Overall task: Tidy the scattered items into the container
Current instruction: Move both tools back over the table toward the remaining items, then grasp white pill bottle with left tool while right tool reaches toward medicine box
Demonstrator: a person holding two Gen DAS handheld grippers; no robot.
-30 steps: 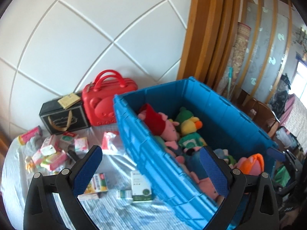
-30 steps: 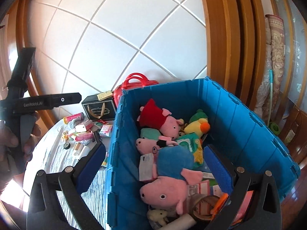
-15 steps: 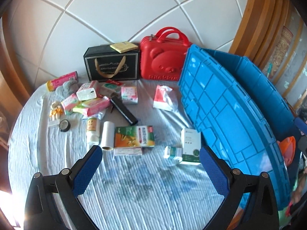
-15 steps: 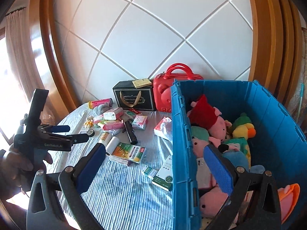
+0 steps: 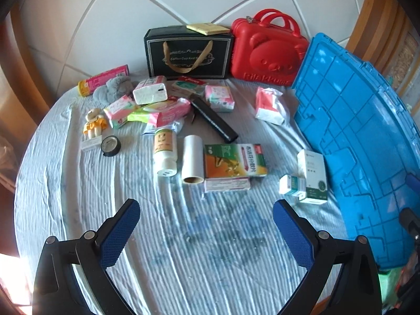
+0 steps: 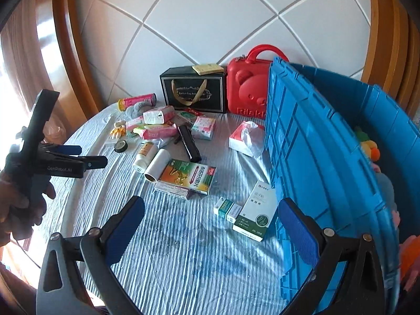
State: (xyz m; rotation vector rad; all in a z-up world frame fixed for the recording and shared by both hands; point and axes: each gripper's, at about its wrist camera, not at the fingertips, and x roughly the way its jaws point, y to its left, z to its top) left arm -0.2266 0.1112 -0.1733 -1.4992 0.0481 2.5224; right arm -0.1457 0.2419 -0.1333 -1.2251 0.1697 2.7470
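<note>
Left gripper (image 5: 206, 216) spread wide and empty above striped cloth (image 5: 183, 249), right gripper (image 6: 211, 216) likewise wide and empty, scattered boxes (image 5: 235, 161) and packets mid-table, blue bin (image 6: 315, 157) at right, toys inside

a home: striped tablecloth (image 5: 210, 249), wood-trimmed wall (image 6: 210, 13), toys and toiletries about.

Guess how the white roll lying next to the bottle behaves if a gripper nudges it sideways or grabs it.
The white roll lies on its side, so a sideways nudge would likely roll it, though the rumpled striped cloth may slow it. Its open core end suggests a hollow tube, probably light. The glossy wrap looks slick, so the pads could slip. It lies beside the bottle and may bump it.
</note>
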